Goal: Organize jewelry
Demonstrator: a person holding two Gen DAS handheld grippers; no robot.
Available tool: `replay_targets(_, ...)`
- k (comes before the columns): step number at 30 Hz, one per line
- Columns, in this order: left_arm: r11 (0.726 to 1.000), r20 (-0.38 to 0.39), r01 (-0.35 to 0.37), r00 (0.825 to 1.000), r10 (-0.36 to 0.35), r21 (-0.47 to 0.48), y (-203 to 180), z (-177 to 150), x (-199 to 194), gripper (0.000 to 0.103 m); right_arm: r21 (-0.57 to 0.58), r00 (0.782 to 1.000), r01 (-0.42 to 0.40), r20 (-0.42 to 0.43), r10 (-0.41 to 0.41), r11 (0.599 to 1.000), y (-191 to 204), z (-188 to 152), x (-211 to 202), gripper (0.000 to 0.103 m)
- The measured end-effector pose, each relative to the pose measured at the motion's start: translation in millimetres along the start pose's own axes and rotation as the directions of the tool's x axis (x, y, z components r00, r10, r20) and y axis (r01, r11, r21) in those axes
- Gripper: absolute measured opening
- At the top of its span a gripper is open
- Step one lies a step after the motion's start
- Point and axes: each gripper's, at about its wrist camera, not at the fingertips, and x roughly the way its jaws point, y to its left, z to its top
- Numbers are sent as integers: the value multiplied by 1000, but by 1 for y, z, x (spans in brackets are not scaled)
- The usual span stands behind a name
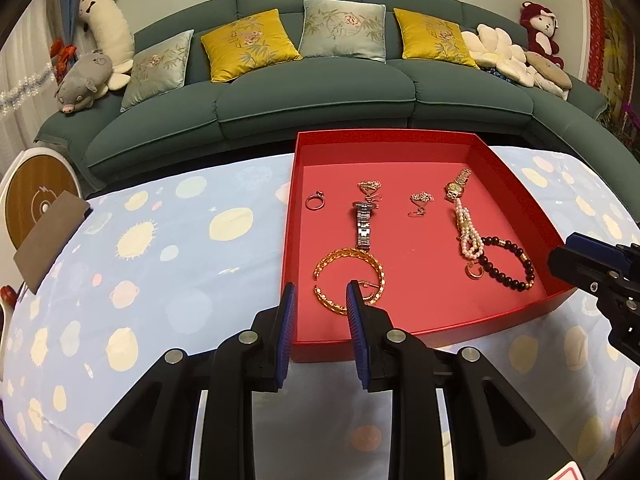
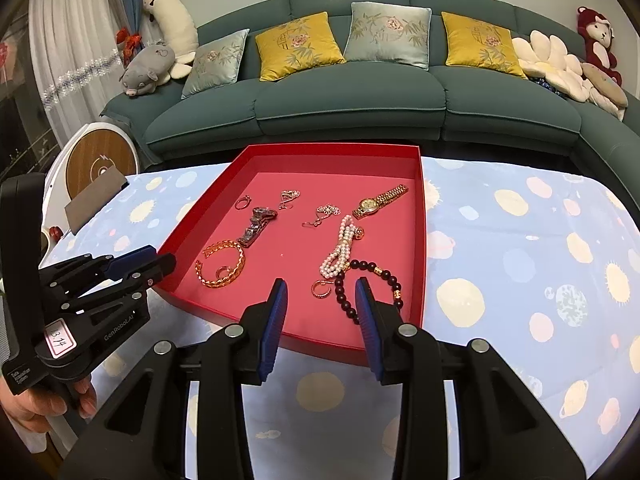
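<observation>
jewelry lies in the red tray (image 1: 516, 184). left wrist view: left gripper (image 1: 320, 292) parted, empty; gold bangle (image 1: 348, 276) just beyond its fingertips, silver watch (image 1: 364, 224) running lengthwise away. right wrist view alone shows a hand (image 2: 44, 408); right gripper (image 2: 320, 288) parted, empty, dark bead bracelet (image 2: 370, 286) at its right finger.

A shallow red tray (image 1: 520, 208) occupied the centre of the frame and held all jewelry, laid flat. At upper left lay a small ring (image 1: 314, 201); a silver watch (image 1: 364, 224) extended below it, touching an open gold bangle (image 1: 348, 280) at lower left. A gold watch (image 1: 456, 188) lay at upper right, above a pearl bracelet (image 1: 468, 236) overlapping a dark bead bracelet (image 1: 510, 264).
</observation>
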Motion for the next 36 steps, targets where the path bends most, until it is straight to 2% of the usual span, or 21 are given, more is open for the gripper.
replay_targets(17,999,-13,-40,999,40,-30,6,2,17,25,2,999,39,-32,-38,999,-3,-7,15,34)
replay_targets(23,998,-23,-59,998,59,-15,2,-1,24,30,4,998,47,-48,-47,999,-4,-8,22,34)
replay_targets(36,999,-29,-46,999,46,2,-4,-13,14,30,21,995,44,-94,-42,999,-9,-15,23,34)
